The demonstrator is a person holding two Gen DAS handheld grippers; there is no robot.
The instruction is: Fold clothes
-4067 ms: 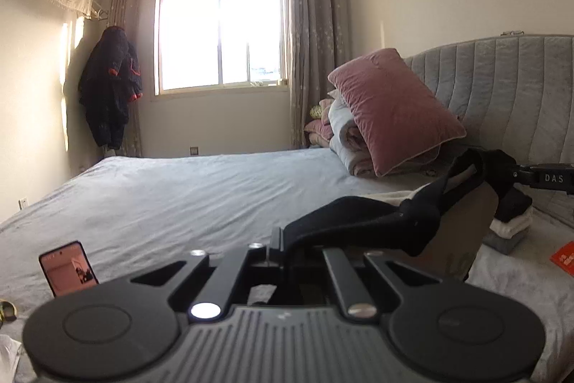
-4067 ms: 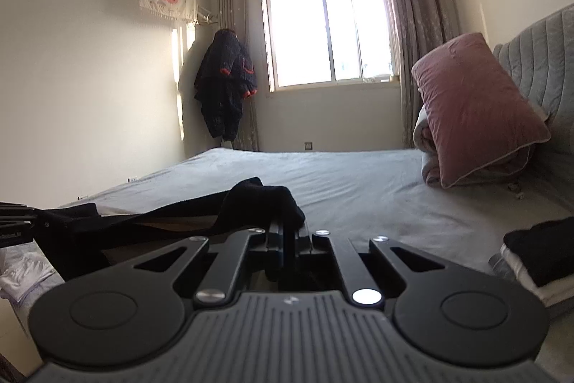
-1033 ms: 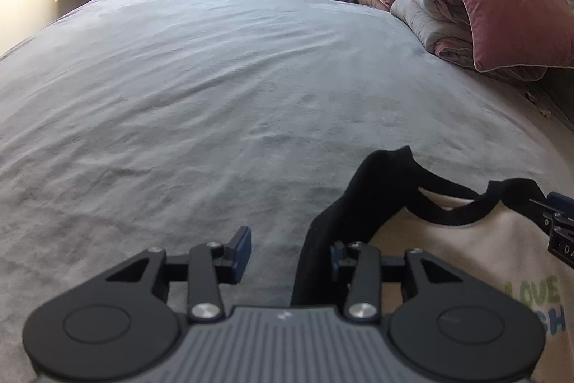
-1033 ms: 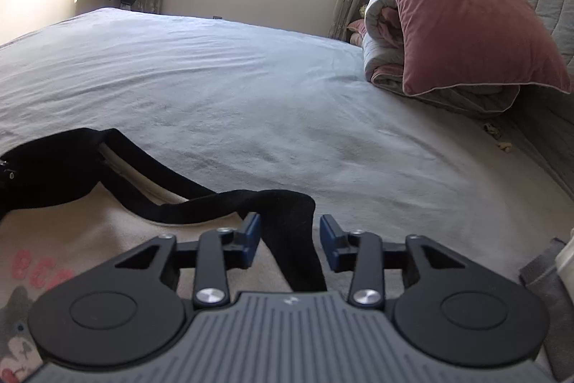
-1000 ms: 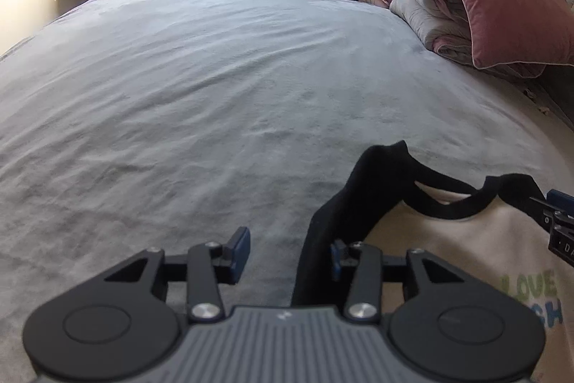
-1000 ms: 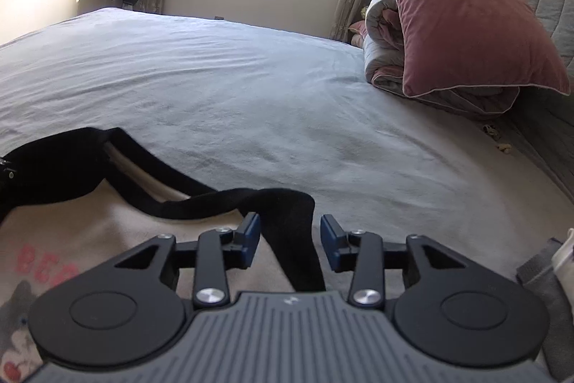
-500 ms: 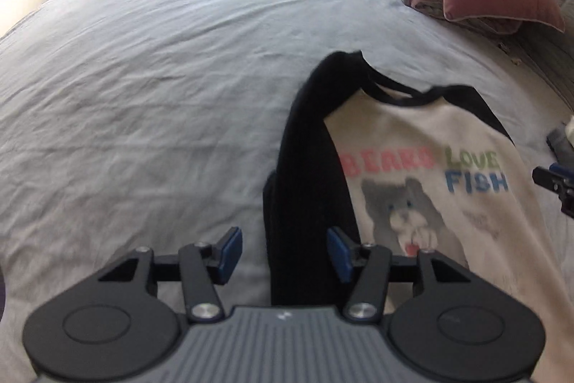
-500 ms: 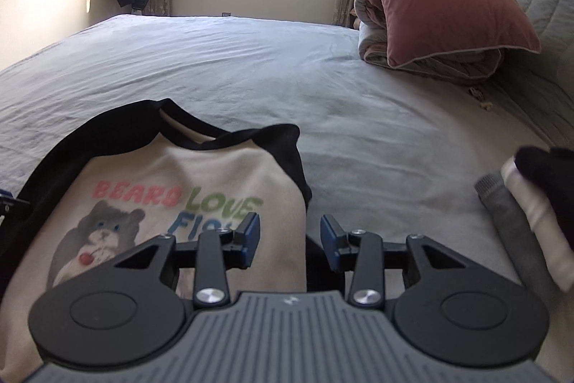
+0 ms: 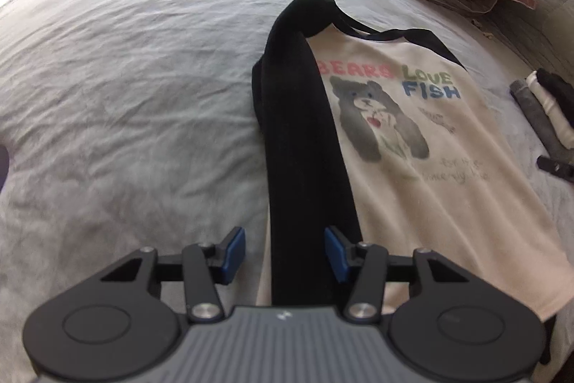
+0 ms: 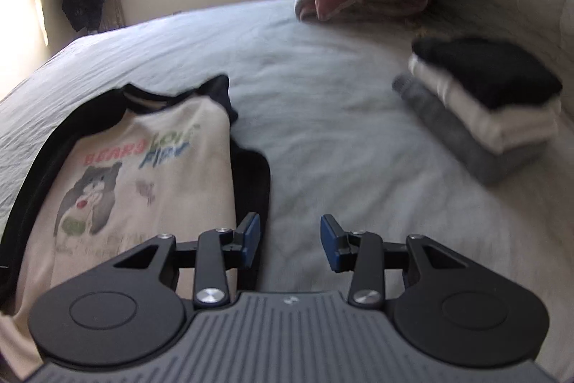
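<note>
Left wrist view: the raglan T-shirt [image 9: 412,139] lies print-up on the bed [image 9: 125,88], cream body flat, its black sleeve [image 9: 305,139] folded in along the shirt's edge. The left tongs [image 9: 285,250] stand wide open and grip nothing; the sleeve runs between the blue pads without visible contact.

Right wrist view: the right tongs [image 10: 290,237] are equally wide open and empty, over bare bedding just beside the shirt's other black sleeve [image 10: 253,174]. A stack of folded clothes [image 10: 484,103] sits well apart from the shirt, toward the headboard.

Recommended procedure: grip each sleeve edge near the hem, close fully on the fabric, and fold evenly toward the collar, keeping the sleeves tucked.
</note>
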